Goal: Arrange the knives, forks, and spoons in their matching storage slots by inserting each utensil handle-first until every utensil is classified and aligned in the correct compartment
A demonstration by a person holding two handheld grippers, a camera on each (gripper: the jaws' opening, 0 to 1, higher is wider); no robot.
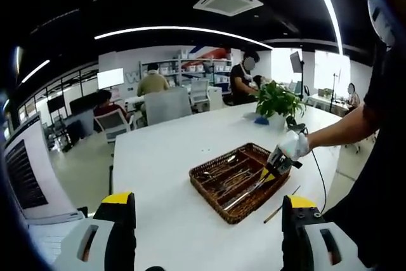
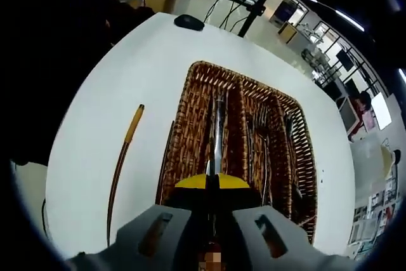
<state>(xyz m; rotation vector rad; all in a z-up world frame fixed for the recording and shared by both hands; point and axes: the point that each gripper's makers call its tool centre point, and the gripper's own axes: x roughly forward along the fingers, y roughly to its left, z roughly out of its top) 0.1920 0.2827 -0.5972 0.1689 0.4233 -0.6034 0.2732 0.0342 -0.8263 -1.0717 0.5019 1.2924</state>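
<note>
A brown wicker tray (image 2: 183,112) with lengthwise compartments holds several metal utensils (image 2: 260,138). My right gripper (image 2: 212,181) is at the tray's near end, shut on a long silver utensil (image 2: 217,125). That utensil points forward along the left compartment; I cannot tell what kind it is. In the left gripper view, the same tray (image 1: 209,185) lies on the white table (image 1: 158,157), with the right gripper (image 1: 276,164) held over its right end by a gloved hand. My left gripper (image 1: 208,202) hovers well short of the tray, open, with nothing between its fingers.
A thin wooden stick (image 2: 124,157) lies on the table left of the tray, also seen as the stick (image 1: 282,204). A black mouse (image 2: 189,22) sits beyond the tray. A potted plant (image 1: 276,99) stands at the table's far end. Chairs and people are behind.
</note>
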